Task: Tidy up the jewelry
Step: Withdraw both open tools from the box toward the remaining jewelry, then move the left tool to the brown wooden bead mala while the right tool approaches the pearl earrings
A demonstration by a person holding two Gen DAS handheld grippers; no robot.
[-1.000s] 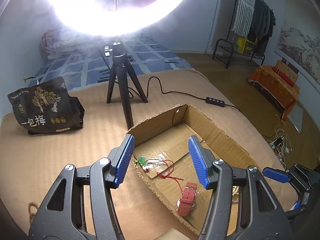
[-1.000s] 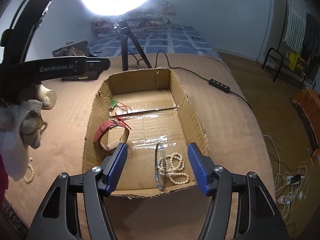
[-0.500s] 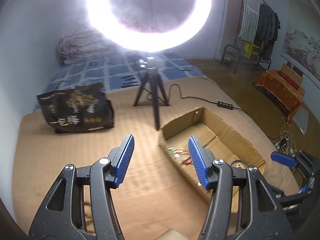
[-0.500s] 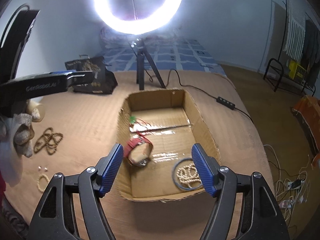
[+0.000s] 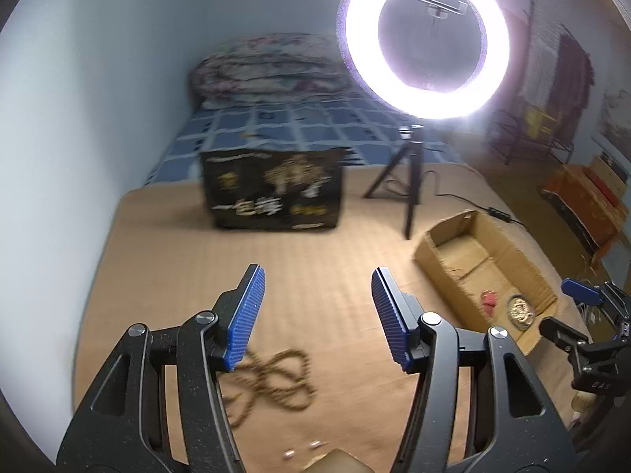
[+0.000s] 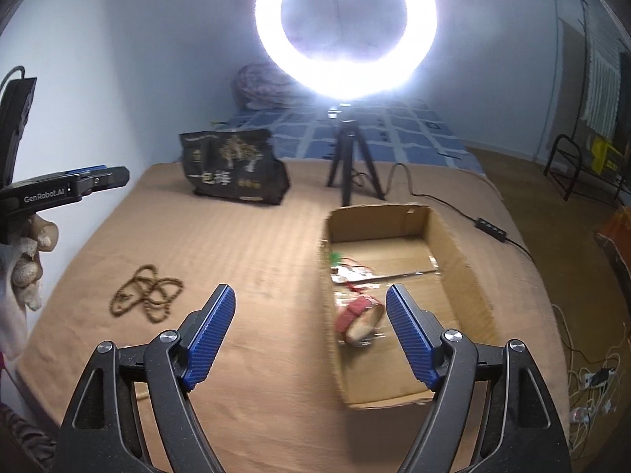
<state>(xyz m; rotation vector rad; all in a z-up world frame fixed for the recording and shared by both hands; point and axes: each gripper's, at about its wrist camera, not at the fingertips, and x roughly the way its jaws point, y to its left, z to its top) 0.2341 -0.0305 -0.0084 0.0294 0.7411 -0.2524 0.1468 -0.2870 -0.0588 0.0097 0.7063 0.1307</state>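
Between the blue ribbed pads of my left gripper nothing is held; its jaws stand parted over the tan ribbed bed cover. Just below them, well to the left of the open brown cardboard box, a long string of brown wooden beads lies in loose loops on the cover, and nearer my hand two tiny pale beads lie close together.

My right gripper is empty too, and its jaws are opening, with only bare cover and the box's left wall between them. From this side the box sits just ahead and to the right of the fingers. Inside it, near the left wall, a red watch strap curled around a pale band lies on the cardboard floor; farther back in the box there is a small green piece with thin red cord. The left camera also shows a grey ring with a pile of pale pearl beads at the box's near end, beside the red strap.

Left of the box, the brown bead string lies well apart from it. Behind the box stands a black tripod carrying a glaring white ring light, its cable trailing past the box's right side. Behind and left of the box sits a black printed bag.
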